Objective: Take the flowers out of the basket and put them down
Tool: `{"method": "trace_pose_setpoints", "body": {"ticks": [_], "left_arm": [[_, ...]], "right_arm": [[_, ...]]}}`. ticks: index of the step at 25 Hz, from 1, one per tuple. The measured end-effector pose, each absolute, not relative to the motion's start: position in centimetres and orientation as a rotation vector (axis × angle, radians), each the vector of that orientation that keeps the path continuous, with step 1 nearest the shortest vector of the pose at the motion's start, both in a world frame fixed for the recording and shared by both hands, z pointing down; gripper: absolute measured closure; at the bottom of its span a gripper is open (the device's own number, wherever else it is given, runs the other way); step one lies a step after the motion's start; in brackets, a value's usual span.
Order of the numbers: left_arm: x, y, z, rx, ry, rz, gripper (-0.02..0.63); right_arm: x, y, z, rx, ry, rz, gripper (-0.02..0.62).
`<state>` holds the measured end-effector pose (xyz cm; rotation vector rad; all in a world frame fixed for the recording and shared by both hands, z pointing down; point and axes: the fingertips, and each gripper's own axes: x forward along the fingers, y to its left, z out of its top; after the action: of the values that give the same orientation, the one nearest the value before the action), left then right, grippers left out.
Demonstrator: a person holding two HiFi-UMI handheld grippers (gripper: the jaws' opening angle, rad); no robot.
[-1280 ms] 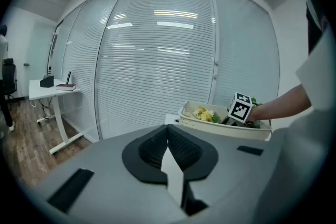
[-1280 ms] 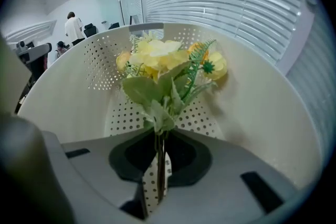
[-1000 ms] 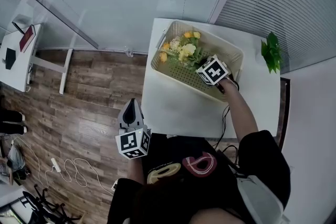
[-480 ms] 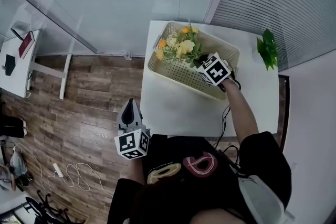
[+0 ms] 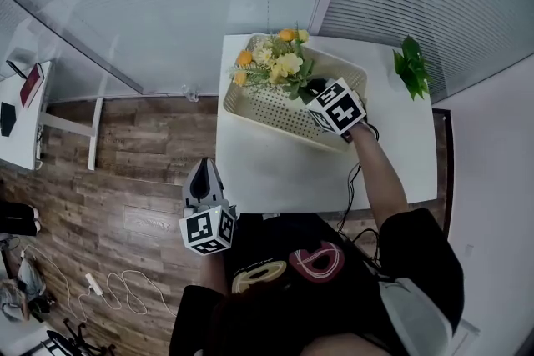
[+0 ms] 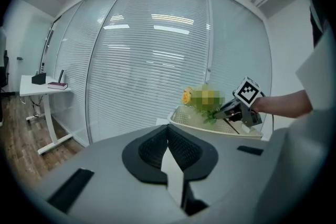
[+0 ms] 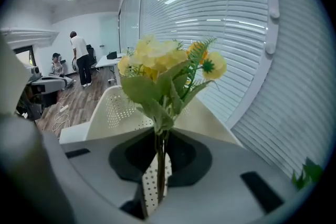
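A bunch of yellow and orange flowers with green leaves hangs over the far left part of the cream perforated basket. My right gripper is shut on their stems, and its marker cube sits over the basket's right half. In the right gripper view the stems run up between the jaws to the blooms, with the basket behind them. My left gripper is held off the table's near left corner, over the wood floor. Its jaws are shut with nothing in them.
The basket stands on a small white table against a window with blinds. A small green plant sits at the table's far right corner. A white desk stands at far left. People are far off in the room.
The right gripper has lifted the flowers up from inside the basket and a little towards its far left side. The left gripper has stayed in place.
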<state>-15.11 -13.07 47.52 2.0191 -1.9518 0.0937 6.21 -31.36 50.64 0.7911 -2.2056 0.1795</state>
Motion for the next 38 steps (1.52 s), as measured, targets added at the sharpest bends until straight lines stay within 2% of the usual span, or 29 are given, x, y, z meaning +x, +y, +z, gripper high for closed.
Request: {"method": "trace_pose_setpoints", "body": {"ticks": [23,38], "left_arm": [[-11.9,-14.6,46.1,2.298,-1.695,0.064,0.589],[-6.2,-15.8,46.5,2.513,-1.352,0.13,0.589]], "right_arm": [[9.5,-26.0,36.6,1.234,-2.334,-0.088,0.549],[19.9,-19.7,36.5,1.637,-2.138,0.164,0.549]]}}
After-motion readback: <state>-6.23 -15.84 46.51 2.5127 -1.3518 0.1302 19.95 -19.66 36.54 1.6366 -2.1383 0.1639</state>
